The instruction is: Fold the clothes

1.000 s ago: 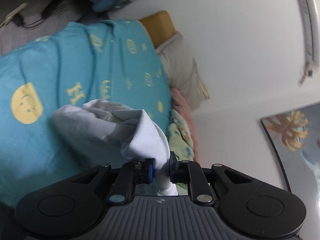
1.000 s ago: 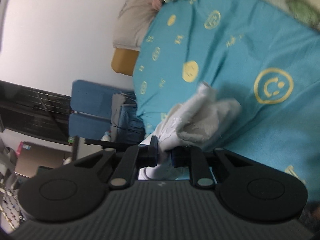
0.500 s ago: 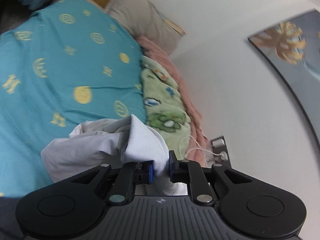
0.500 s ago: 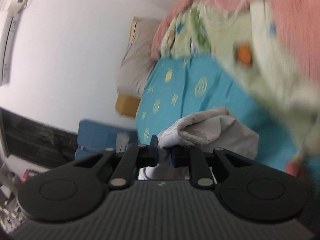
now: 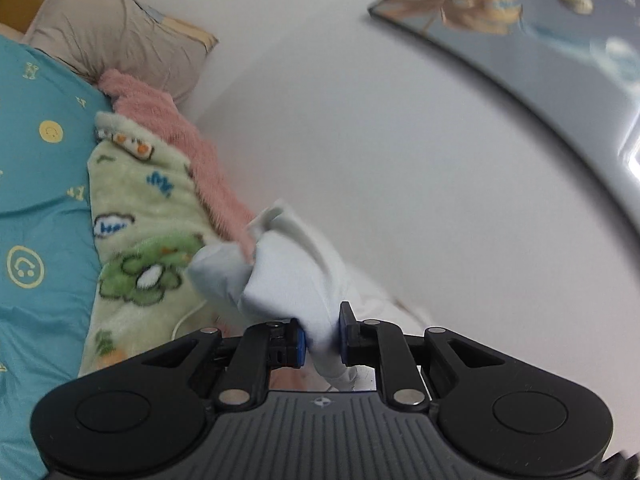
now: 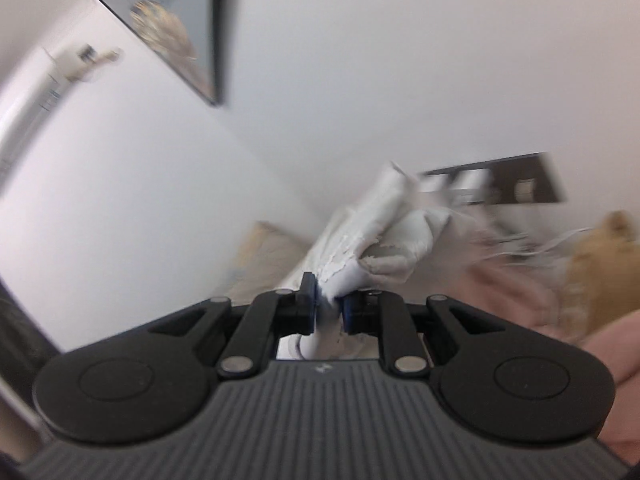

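My left gripper (image 5: 322, 338) is shut on a bunched white garment (image 5: 288, 276), which is held up in the air over the far side of the bed, near the wall. My right gripper (image 6: 330, 312) is shut on another part of the same white garment (image 6: 376, 232), also lifted and facing the wall. The cloth bulges forward from both sets of jaws. The rest of the garment hangs out of view below the grippers. The right wrist view is blurred by motion.
A teal bedsheet with yellow smileys (image 5: 36, 208) lies at left. A green cartoon blanket (image 5: 140, 216) and a pink blanket (image 5: 184, 140) lie along the wall, with a beige pillow (image 5: 116, 28) beyond. A framed picture (image 5: 520, 28) hangs above. A wall socket panel (image 6: 496, 182) shows.
Both grippers have lifted the white garment off the teal sheet and swung toward the wall. The bed has dropped out of the right wrist view.
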The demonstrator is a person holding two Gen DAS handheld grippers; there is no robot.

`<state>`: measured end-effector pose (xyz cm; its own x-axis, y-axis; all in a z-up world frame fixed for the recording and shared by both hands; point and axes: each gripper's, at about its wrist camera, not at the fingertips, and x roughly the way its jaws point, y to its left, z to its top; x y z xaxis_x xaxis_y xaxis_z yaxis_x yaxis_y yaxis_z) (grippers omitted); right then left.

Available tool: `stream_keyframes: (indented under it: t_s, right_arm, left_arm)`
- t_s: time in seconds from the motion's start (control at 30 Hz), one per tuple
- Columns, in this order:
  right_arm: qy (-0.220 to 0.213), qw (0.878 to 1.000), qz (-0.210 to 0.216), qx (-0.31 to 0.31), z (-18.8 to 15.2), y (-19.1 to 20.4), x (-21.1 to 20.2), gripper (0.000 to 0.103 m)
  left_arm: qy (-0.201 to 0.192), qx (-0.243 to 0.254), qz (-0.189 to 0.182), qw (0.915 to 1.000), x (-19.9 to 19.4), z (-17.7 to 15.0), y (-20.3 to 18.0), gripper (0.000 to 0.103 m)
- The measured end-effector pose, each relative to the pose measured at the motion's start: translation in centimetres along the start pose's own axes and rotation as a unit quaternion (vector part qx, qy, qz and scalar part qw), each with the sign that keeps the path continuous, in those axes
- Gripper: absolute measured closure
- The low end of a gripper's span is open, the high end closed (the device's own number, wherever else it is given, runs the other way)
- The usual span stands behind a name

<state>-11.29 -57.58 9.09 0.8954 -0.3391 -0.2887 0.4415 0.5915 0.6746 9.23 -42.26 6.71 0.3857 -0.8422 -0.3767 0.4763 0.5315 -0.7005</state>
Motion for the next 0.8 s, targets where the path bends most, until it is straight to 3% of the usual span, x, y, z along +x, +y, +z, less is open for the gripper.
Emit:
stream_keyframes:
  t_s: [0.17,0.23,0.33,0.4,0.53,0.57,0.63,0.67,0.7,0.73,0.8]
  right_arm:
    - [0.094,0.988,-0.117,-0.034,-7.1,-6.6,0.5,0.087]
    - [0.106,0.987,-0.12,-0.03,-8.9,-8.1,0.1,0.086]
    - [0.093,0.988,-0.122,-0.031,-8.7,-7.8,-1.2,0.086]
    - [0.1,0.986,-0.135,-0.02,-7.6,-7.4,-2.2,0.086]
    - [0.106,0.982,-0.153,-0.015,-6.5,-5.9,-5.5,0.085]
    - [0.104,0.982,-0.154,-0.021,-6.3,-5.2,-6.5,0.082]
    - [0.094,0.985,-0.141,-0.035,-6.0,-3.9,-8.7,0.061]
    - [0.085,0.987,-0.128,-0.042,-5.8,-3.1,-9.9,0.035]
    - [0.075,0.989,-0.118,-0.052,-5.8,-2.2,-11.3,0.016]
    - [0.063,0.99,-0.109,-0.065,-5.8,-1.2,-12.7,0.014]
    - [0.047,0.99,-0.091,-0.101,-5.9,1.0,-15.3,0.015]
  left_arm:
    - [0.088,0.024,0.041,0.995,2.7,-8.2,5.9,0.087]
    - [0.099,0.032,0.049,0.9933,2.6,-10.1,7.3,0.085]
    - [0.093,0.054,0.051,0.9929,1.2,-9.8,6.3,0.08]
    - [0.092,0.075,0.055,0.9914,-0.1,-9.0,5.1,0.07]
    - [0.068,0.124,0.067,0.9877,-4.9,-7.8,1.1,0.03]
    - [0.062,0.135,0.068,0.9866,-6.6,-7.7,0.1,0.019]
    - [0.052,0.155,0.068,0.9842,-10.2,-7.5,-1.9,0.012]
    - [0.047,0.165,0.068,0.9828,-11.9,-7.5,-2.9,0.008]
    - [0.039,0.176,0.071,0.9811,-13.8,-7.5,-3.7,0.006]
    - [0.029,0.187,0.074,0.9792,-15.6,-7.7,-4.4,0.0]
    - [0.0,0.208,0.072,0.9754,-19.3,-8.1,-5.4,0.0]
